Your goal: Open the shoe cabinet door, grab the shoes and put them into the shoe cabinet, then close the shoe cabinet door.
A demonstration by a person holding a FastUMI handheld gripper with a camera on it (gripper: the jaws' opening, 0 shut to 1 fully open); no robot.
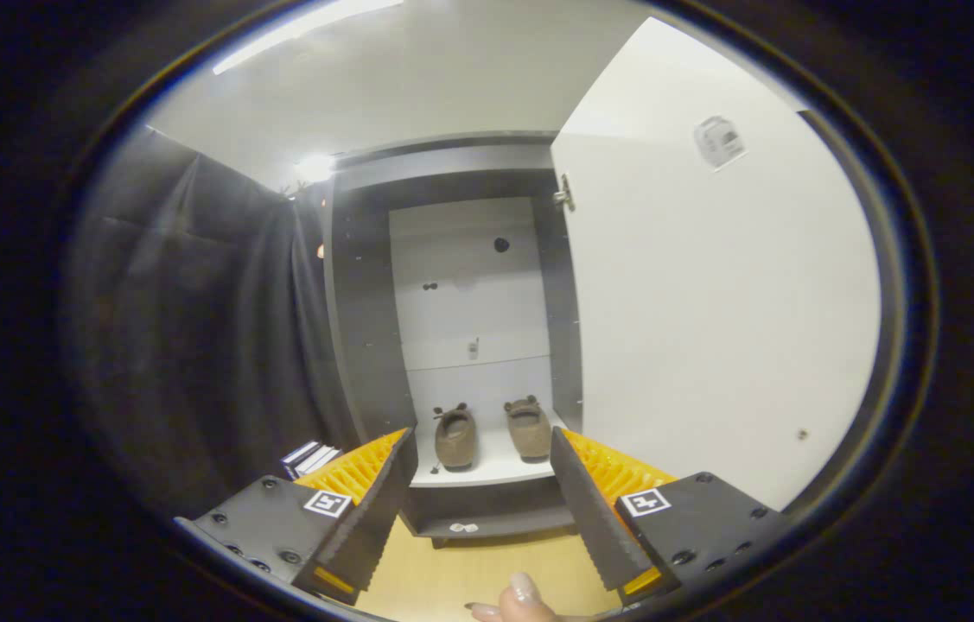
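The shoe cabinet (452, 259) stands well beyond the fingers, its white door (711, 302) swung wide open to the right of them, the door's hinged edge meeting the cabinet's right side wall. The dark curtain (210, 345) hangs to the left of the fingers, close against the cabinet's left side. On the cabinet's bottom shelf (487, 471), framed between the fingertips, two brown shoes (456, 436) sit side by side, apart from each other and clear of both side walls. The gripper (482, 466) holds nothing, its fingers spread wide. Bare wooden floor (469, 570) lies between the fingers. A fingertip of the person's hand (514, 603) shows below, between the fingers.
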